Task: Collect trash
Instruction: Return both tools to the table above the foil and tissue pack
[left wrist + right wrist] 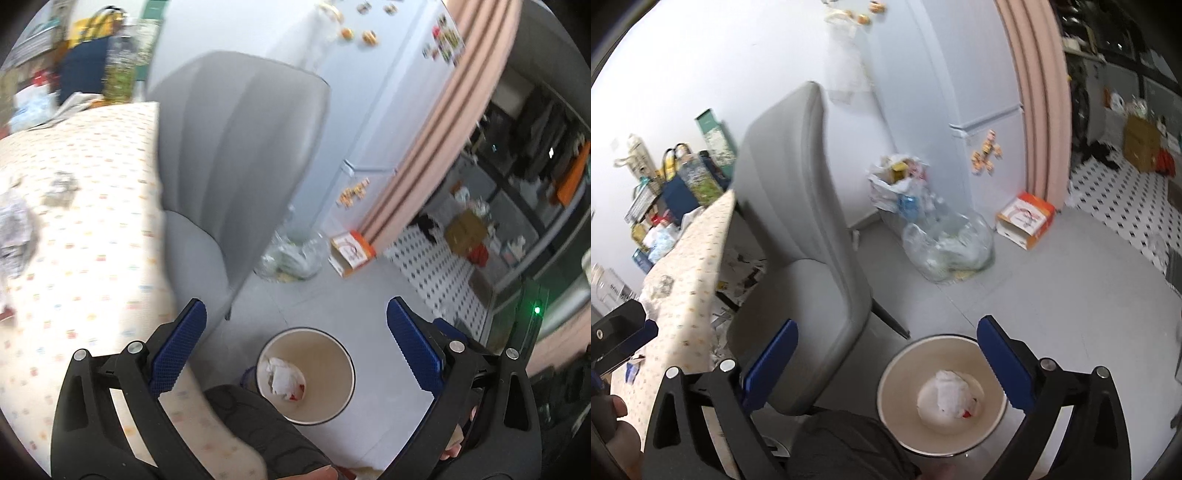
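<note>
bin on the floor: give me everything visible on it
The bin is a round open-top bucket, no lid in view, cream inside with a thin dark rim. It stands upright on the grey floor, beside the grey chair and near the cloth-covered table. Inside lies crumpled white paper with a red patch; otherwise it looks nearly empty. Both wrist cameras look down into it. Neither gripper touches it. A dark-clothed knee overlaps its near edge in the left wrist view.
</note>
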`<state>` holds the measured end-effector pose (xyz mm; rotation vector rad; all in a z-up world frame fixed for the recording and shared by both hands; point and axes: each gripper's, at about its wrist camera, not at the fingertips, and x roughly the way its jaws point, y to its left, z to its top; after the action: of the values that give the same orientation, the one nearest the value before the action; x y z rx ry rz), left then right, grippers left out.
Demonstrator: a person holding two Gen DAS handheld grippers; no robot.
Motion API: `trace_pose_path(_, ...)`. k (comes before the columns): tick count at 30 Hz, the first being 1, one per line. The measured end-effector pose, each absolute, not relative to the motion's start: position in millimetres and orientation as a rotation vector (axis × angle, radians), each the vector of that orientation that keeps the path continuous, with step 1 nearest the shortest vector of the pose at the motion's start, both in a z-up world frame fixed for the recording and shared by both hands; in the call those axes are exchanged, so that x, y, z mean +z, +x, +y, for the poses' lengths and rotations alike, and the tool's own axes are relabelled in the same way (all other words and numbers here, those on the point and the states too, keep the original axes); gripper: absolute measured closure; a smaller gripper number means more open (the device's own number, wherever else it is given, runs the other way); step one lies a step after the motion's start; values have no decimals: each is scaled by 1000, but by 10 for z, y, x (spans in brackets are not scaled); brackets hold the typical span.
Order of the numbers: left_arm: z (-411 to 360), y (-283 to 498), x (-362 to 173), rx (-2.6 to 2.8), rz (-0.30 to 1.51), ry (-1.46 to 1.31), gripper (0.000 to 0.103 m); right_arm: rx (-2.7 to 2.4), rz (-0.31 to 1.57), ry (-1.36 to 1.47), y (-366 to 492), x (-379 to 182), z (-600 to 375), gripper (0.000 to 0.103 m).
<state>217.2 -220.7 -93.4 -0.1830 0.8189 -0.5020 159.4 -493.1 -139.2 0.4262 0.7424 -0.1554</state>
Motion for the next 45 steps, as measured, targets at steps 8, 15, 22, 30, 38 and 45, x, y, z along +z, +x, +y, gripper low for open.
trace_pose_path(8, -1489, 1967, -656, -375, 714, -231, 6, -77, 706, 335, 1638, -1040, -4315, 8)
trace_pose_path(15, -942, 1804, -477, -248, 625, -313, 6, -77, 673, 291, 1603, -779, -3956, 8)
trace_pose_path(22, -503, 1652, -437, -91, 571, -389, 6, -43, 694, 240, 1617, -636, -3605, 8)
trace_pose_path(30, -98, 1489, -387, -91, 480, -415, 6, 29, 654, 175, 1599, -463, -3267, 8)
trace_pose_path(38, 259, 1339, -474, -79, 435, -434, 6, 110, 657, 112, 1667, -365, -2946, 8)
trace_pose_path(45, 478, 1317, -556, -27, 461, -414, 6, 196, 633, 93, 1743, -327, -2673, 8)
